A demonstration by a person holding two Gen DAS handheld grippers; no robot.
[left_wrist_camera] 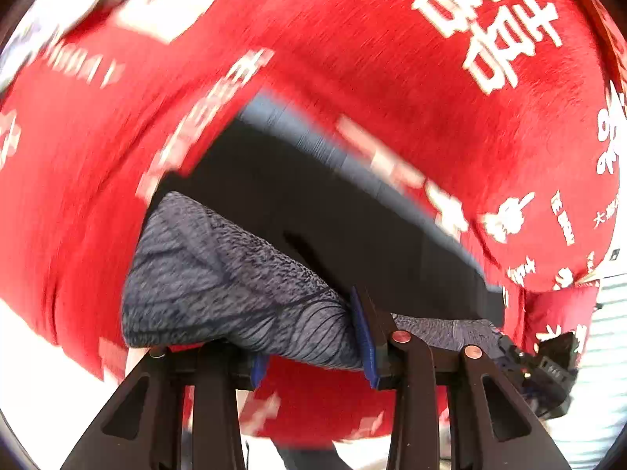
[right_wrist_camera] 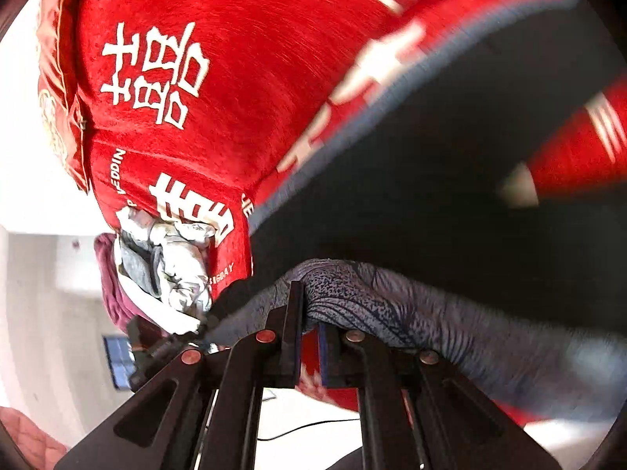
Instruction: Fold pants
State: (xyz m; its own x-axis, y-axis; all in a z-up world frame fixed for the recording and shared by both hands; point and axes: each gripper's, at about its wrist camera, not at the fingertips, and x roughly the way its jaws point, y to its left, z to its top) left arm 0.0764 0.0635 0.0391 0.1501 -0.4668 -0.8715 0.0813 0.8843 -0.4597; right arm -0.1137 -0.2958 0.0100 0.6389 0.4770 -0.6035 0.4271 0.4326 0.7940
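Note:
The pants (left_wrist_camera: 219,274) are heathered grey-blue with a dark inner side (left_wrist_camera: 313,203). They hang lifted above a red cloth with white characters (left_wrist_camera: 352,58). My left gripper (left_wrist_camera: 313,352) is shut on the pants' edge, fabric bunched between its blue-padded fingers (left_wrist_camera: 368,348). In the right wrist view the pants (right_wrist_camera: 411,305) stretch to the right, with their dark side (right_wrist_camera: 431,196) above. My right gripper (right_wrist_camera: 311,337) is shut on the pants' edge. The right gripper also shows in the left wrist view (left_wrist_camera: 544,368), holding the far end.
The red cloth (right_wrist_camera: 235,78) covers the surface under both grippers. A pile of crumpled clothes (right_wrist_camera: 164,270) lies at its far left edge. White floor or wall (right_wrist_camera: 39,274) lies beyond. A thin cable (right_wrist_camera: 313,427) runs below.

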